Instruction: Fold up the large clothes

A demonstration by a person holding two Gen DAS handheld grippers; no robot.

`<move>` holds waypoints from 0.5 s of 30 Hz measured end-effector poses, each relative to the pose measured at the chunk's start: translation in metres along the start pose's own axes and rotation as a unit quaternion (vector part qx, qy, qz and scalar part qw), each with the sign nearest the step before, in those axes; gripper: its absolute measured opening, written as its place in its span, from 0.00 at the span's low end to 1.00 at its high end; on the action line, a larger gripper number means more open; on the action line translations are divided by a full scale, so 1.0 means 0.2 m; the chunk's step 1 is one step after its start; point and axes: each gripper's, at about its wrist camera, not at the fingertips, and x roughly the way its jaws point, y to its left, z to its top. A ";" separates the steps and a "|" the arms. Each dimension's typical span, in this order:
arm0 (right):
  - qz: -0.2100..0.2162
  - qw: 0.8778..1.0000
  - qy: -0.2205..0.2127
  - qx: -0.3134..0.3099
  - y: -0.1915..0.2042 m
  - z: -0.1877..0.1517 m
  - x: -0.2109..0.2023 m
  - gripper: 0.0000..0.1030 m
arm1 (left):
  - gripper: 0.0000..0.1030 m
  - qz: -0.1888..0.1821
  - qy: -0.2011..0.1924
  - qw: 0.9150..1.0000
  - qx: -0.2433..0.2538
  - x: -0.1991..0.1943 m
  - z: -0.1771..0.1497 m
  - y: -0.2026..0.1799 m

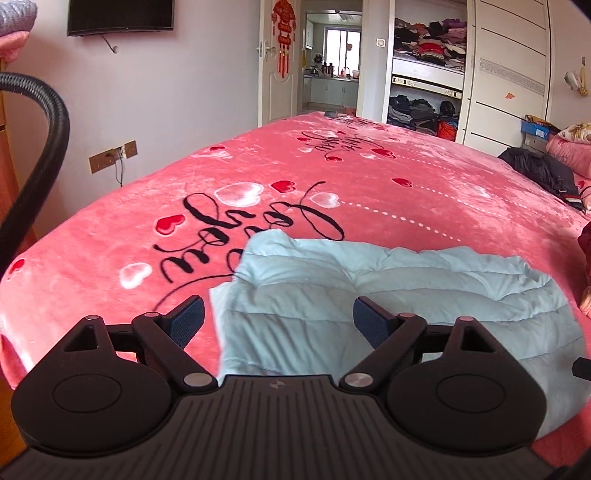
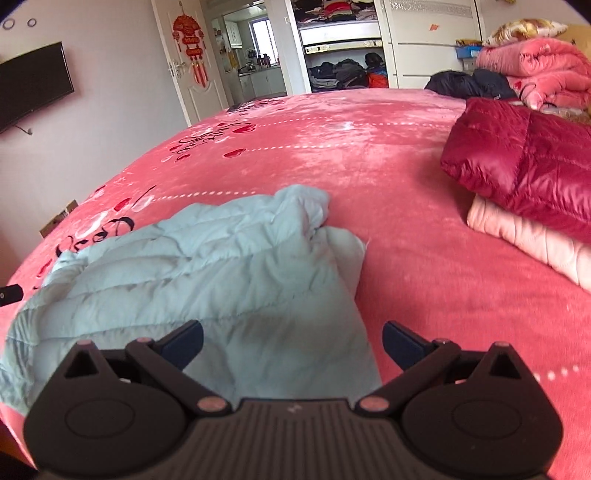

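- Left gripper (image 1: pixel 279 319): jaws spread wide, nothing between them. It hangs above the near left part of the light blue padded jacket (image 1: pixel 388 291); contact with the fabric cannot be confirmed.
- Right gripper (image 2: pixel 292 343): jaws likewise wide apart and empty, poised over the jacket's (image 2: pixel 207 273) near right edge, with the right fingertip over bare blanket.
- Light blue padded jacket: lies at the near edge of the bed, partly folded and bunched. One layer is doubled over on the left side in the left wrist view; a rumpled peak stands at the far right corner in the right wrist view.
- Pink blanket (image 1: pixel 332 173): covers the whole bed, printed with red and white hearts and black script. The jacket rests directly on it.
- Dark red quilted garment (image 2: pixel 524 162): folded, stacked on a pale pink folded item (image 2: pixel 517 232), on the right side of the bed, well apart from the jacket.
- Dark garment (image 1: pixel 539 170): heaped at the far right of the bed, beside pink bedding (image 2: pixel 543 70).
- Black hose (image 1: pixel 44 147): curves down the left edge of the left wrist view.
- Wall television (image 1: pixel 120 16): mounted on the left wall.
- Open wardrobe (image 1: pixel 428 74): shelves hold stacked clothes.
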 end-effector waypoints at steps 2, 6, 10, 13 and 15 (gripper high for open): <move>0.005 1.000 -0.001 0.018 -0.02 -0.02 -0.03 0.99 | 1.00 0.002 0.004 1.000 -0.014 -0.06 0.01 0.05; 0.015 0.999 0.002 0.052 -0.08 -0.04 -0.06 0.99 | 1.00 0.004 0.016 0.998 -0.060 -0.11 0.05 0.17; 0.033 0.996 0.001 0.087 -0.16 -0.05 -0.10 0.99 | 1.00 -0.003 0.028 0.994 -0.105 -0.07 0.09 0.25; 0.047 0.994 0.001 0.100 -0.21 -0.05 -0.10 0.99 | 1.00 -0.006 0.037 0.990 -0.133 0.01 0.11 0.28; 0.058 0.993 0.002 0.103 -0.23 -0.04 -0.10 0.99 | 1.00 -0.011 0.043 0.987 -0.154 0.07 0.10 0.30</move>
